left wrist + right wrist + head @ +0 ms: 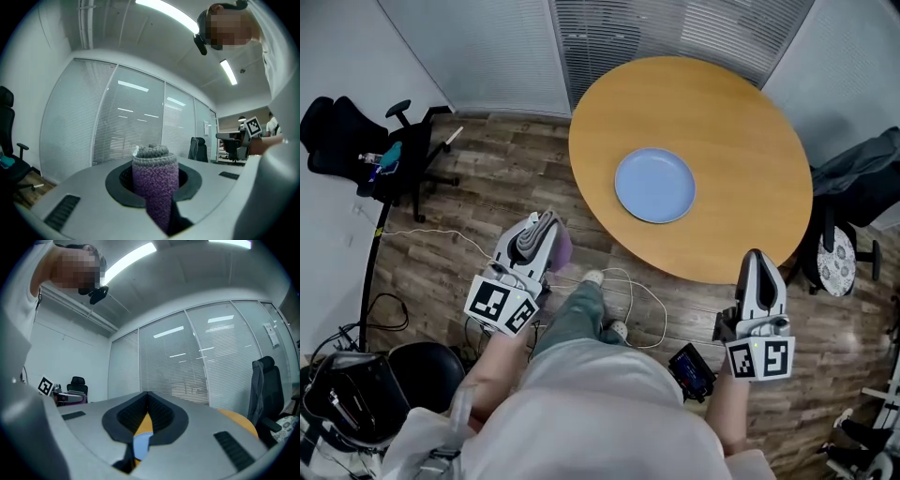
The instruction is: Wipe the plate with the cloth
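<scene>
The person stands just short of the round wooden bench (pixel 741 131), and no wiping has begun yet. The blue plate (pixel 655 185) lies flat on the bench, a little toward 8 o'clock from the middle of the top, with nothing on it that I can see. The left tool (pixel 539 230) is closed tight on the cloth (pixel 155 183), a soft purple and grey knit that sticks up in a roll between its jaws. It hangs over the wooden floor (pixel 506 187), off the edge of the bench and well apart from the plate. From that tool the plate is at about 2 o'clock. The right tool (pixel 757 261) has its jaws pressed together with nothing in them. It is near the bench edge, and the plate is at about 10 o'clock from it. I think the step in hand is bringing the cloth over to the plate. Next, the left tool needs to go forward over the bench edge and come down until the cloth touches the blue top of the plate. Then it can rub round and round. The plate looks smooth and may slide, so the right tool could press on the rim to keep it in place.
</scene>
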A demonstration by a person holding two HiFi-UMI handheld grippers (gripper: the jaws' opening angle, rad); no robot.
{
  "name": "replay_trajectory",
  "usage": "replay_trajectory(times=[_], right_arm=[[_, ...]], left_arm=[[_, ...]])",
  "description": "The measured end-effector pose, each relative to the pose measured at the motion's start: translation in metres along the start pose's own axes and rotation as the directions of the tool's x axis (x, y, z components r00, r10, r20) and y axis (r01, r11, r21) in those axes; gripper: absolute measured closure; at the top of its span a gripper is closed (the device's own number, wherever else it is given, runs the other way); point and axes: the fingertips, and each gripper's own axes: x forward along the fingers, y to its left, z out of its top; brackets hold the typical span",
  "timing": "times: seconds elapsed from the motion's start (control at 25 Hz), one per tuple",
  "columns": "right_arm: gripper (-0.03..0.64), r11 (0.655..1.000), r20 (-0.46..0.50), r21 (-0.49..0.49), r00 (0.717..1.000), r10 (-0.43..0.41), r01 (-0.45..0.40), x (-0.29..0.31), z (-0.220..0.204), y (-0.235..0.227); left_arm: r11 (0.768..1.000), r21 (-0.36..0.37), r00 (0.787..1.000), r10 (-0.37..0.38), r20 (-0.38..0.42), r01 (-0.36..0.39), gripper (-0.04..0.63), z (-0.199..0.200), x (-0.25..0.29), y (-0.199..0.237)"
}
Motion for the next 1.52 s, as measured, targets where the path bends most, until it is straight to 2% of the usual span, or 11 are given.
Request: replay_trajectory(times=[0.08, 0.4, 0.76, 0.96, 1.24, 1.4, 1.52], right_arm=[[0.598, 1.000, -0.002, -0.004, 1.000, -0.006, 0.006, 0.011, 0.001, 0.002], [0.598, 0.996, -0.002, 0.001, 0.996, -0.090, 0.090, 0.057, 0.000, 0.003], [0.598, 0.988, -0.011, -0.046, 0.989, -0.148, 0.147, 0.105, 0.004, 0.008], [0.598, 0.974, 0.015, -0.041, 0.975, -0.223, 0.223, 0.115, 0.009, -0.007], [0.598, 0.941, 0.051, -0.017, 0.940, -0.336, 0.337, 0.121, 0.011, -0.023], [0.598, 0.935, 0.044, -0.007, 0.934, -0.354, 0.355, 0.134, 0.004, -0.022], [0.598, 0.938, 0.037, -0.002, 0.938, -0.346, 0.346, 0.146, 0.002, -0.018]], left_arm=[[1.000, 0.023, 1.000, -0.020, -0.011, 0.020, 0.520, 0.004, 0.012, 0.007], [0.995, 0.036, 0.996, -0.091, -0.018, 0.092, 0.520, 0.018, 0.063, 0.060], [0.985, 0.007, 0.984, -0.173, -0.039, 0.173, 0.520, 0.010, 0.118, 0.098], [0.970, 0.001, 0.969, -0.244, -0.025, 0.244, 0.520, 0.013, 0.156, 0.104], [0.940, 0.018, 0.940, -0.340, -0.035, 0.341, 0.520, 0.016, 0.200, 0.107], [0.922, 0.034, 0.922, -0.386, -0.032, 0.387, 0.520, 0.021, 0.214, 0.106], [0.921, 0.022, 0.922, -0.387, -0.026, 0.388, 0.520, 0.023, 0.218, 0.111]])
